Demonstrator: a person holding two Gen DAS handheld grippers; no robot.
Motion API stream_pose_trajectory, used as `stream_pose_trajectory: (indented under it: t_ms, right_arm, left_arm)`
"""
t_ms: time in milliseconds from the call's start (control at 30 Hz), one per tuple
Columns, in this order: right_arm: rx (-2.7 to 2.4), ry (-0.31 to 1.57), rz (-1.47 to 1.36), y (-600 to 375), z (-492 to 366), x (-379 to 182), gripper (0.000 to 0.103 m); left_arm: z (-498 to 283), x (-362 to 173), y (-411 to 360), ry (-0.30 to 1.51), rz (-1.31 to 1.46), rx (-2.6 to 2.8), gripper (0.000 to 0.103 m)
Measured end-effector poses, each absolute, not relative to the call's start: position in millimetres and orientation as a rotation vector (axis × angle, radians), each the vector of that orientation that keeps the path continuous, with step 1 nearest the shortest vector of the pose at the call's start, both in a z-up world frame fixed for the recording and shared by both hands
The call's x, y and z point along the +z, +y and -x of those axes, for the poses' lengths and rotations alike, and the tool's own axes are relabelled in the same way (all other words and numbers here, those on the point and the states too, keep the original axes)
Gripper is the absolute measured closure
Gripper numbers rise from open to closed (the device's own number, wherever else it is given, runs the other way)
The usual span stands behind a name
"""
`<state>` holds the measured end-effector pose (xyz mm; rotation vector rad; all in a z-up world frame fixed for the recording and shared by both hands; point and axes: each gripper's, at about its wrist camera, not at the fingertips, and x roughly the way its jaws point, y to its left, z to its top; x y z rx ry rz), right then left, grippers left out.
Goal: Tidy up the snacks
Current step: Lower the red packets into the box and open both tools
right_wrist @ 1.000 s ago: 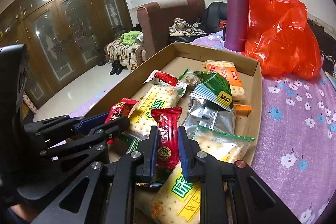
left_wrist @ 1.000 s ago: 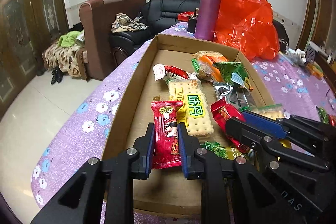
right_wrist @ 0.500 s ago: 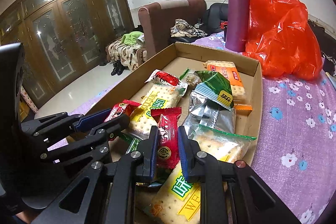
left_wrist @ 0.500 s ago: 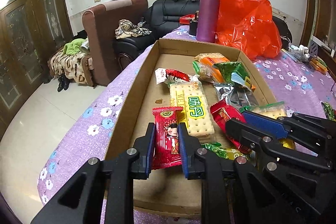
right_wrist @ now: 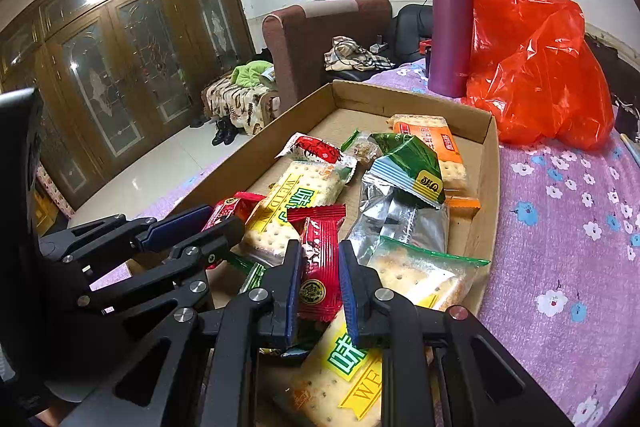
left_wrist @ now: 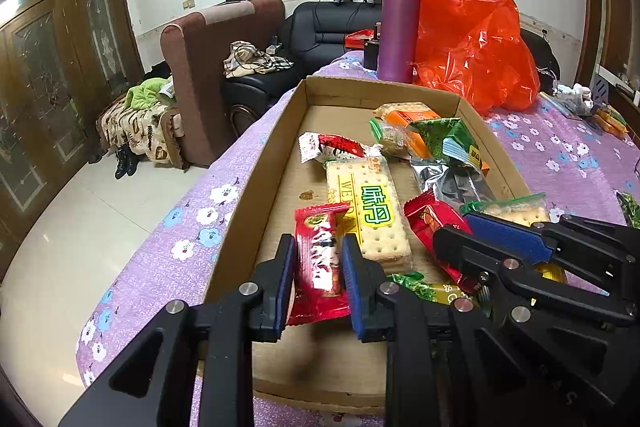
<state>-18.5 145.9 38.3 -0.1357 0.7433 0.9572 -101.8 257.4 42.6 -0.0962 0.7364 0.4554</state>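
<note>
A shallow cardboard box (left_wrist: pixel 256 207) on a purple flowered cloth holds several snack packets. My left gripper (left_wrist: pixel 317 243) hangs over the box's near left part. Its jaws are opening, and a red packet (left_wrist: pixel 320 267) sits loosely between the pads with its lower end on the box floor. My right gripper (right_wrist: pixel 319 247) is shut on another red packet (right_wrist: pixel 320 267) above a cracker pack (right_wrist: pixel 344 367). Each gripper shows in the other's view, the right gripper (left_wrist: pixel 460 227) on the right and the left gripper (right_wrist: pixel 200 223) on the left. A long cracker pack (left_wrist: pixel 368 211) lies mid-box.
A purple flask (left_wrist: pixel 400 23) and an orange plastic bag (left_wrist: pixel 476 39) stand behind the box's far wall. Green, silver and orange packets (left_wrist: pixel 444 143) crowd the box's right side. A brown armchair (left_wrist: pixel 216 67) and tiled floor lie off the table's left edge.
The left jaws have parted slightly and the red packet between them has twisted and slumped. The right gripper and its packet have not moved.
</note>
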Motion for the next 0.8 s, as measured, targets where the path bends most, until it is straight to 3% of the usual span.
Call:
stream_pose_trajectory:
  t_ms: [367, 800]
  right_arm:
    - [0.953, 0.748, 0.124, 144.3, 16.7, 38.6, 0.081]
    - [0.917, 0.706, 0.044, 127.2, 12.8, 51.3, 0.082]
  left_arm:
    - [101.9, 42.7, 257.9, 0.733, 0.100, 0.466, 0.069]
    - [106.6, 47.9, 258.1, 0.698, 0.103, 0.478, 0.049]
